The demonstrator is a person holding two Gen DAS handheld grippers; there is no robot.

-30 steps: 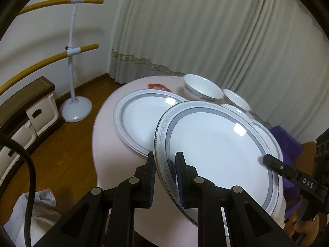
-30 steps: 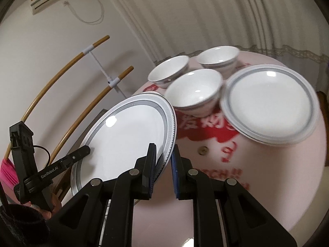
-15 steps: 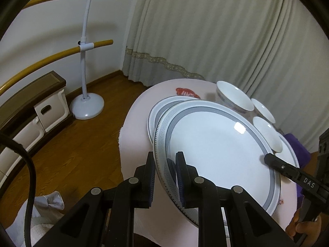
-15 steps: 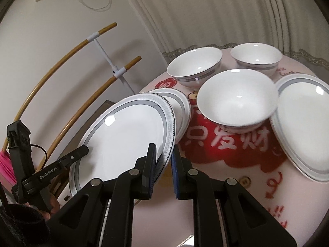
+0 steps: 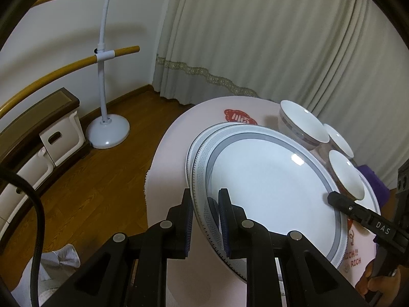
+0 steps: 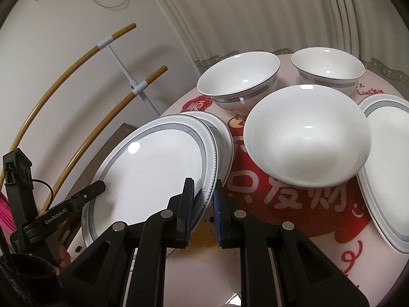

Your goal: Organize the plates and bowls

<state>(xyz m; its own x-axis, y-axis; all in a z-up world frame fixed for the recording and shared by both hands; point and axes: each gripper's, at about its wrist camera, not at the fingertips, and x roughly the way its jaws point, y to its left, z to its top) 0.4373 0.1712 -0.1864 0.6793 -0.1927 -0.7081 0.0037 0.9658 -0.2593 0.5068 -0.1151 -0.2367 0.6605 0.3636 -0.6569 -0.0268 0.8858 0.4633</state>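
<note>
Because the glazed grey-rimmed plate [image 5: 268,194] is stiff, slippery and breakable, it is pinched at opposite rim edges by the left gripper [image 5: 204,220] and right gripper [image 6: 203,204], at frame centre, tilted just above a matching plate [image 6: 222,138] on the table [image 5: 168,174].

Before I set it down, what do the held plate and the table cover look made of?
Held plate: likely glazed ceramic or porcelain, going by its glossy white face with sharp highlights and printed grey band. Table cover: seems soft printed fabric; frayed edge shows in the left view.
</note>
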